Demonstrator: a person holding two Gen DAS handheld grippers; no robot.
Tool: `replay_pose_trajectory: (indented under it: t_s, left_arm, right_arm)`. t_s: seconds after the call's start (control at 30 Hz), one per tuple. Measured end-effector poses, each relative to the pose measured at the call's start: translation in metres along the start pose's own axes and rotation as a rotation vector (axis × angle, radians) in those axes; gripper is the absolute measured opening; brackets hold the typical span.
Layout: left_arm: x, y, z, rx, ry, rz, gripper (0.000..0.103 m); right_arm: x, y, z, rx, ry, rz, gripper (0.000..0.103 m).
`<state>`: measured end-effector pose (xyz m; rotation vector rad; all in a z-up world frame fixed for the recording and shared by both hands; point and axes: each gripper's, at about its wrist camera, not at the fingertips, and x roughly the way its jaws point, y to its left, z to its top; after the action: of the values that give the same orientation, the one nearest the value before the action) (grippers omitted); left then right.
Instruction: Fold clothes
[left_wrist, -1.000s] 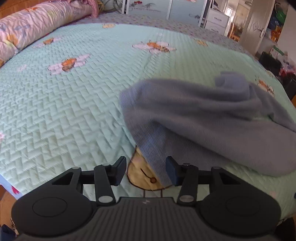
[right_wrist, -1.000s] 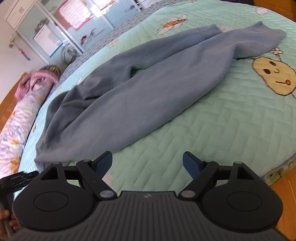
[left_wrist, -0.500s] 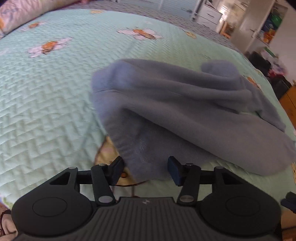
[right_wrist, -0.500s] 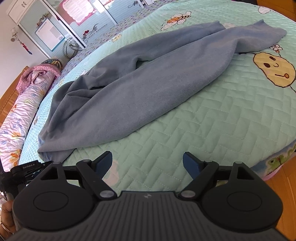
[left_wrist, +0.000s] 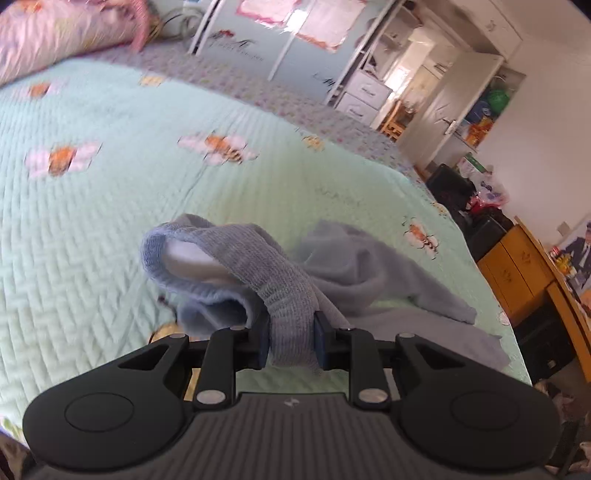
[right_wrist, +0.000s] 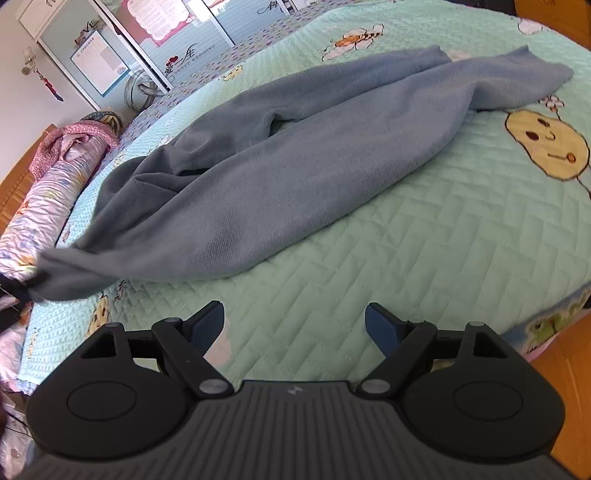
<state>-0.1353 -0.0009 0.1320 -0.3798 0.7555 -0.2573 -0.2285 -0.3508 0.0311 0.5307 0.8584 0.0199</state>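
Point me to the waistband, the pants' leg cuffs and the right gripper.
waistband (left_wrist: 291, 325): left wrist view, ribbed band between pads.
leg cuffs (right_wrist: 532, 79): right wrist view, nearer cuff's end.
right gripper (right_wrist: 294, 326): right wrist view, gap between fingertips.

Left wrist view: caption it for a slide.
Left claw closing on the ribbed waistband of the blue trousers, lifting it off the mint quilted bedspread.

A wide bed fills the room, spread with a mint-green quilted coverlet printed with bees and a yellow cartoon face. A long floral bolster lies against the wooden headboard. Beyond stand a pale blue wardrobe with papers stuck on its doors and white drawers — daylight pours through the open doorway. An orange wooden cabinet stands bedside — walls white.
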Motion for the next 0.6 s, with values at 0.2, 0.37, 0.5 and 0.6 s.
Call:
replay_pose_trajectory:
  t_s: [0.2, 0.37, 0.5, 0.6]
  left_arm:
    - [0.004, -0.007, -0.005, -0.053, 0.057, -0.013, 0.025]
    - [-0.011, -0.013, 0.000, -0.086, 0.067, -0.098, 0.025]
    - [-0.022, -0.028, 0.008, -0.084, 0.057, -0.160, 0.025]
    - [-0.025, -0.041, 0.009, -0.071, 0.067, -0.200, 0.025]
  right_arm:
    - [0.001, 0.040, -0.005, -0.320, -0.095, -0.038, 0.084]
    - [0.010, 0.071, -0.006, -0.585, -0.161, -0.035, 0.085]
    - [0.024, 0.094, -0.006, -0.718, -0.169, -0.023, 0.085]
    - [0.032, 0.113, -0.015, -0.845, -0.182, -0.023, 0.085]
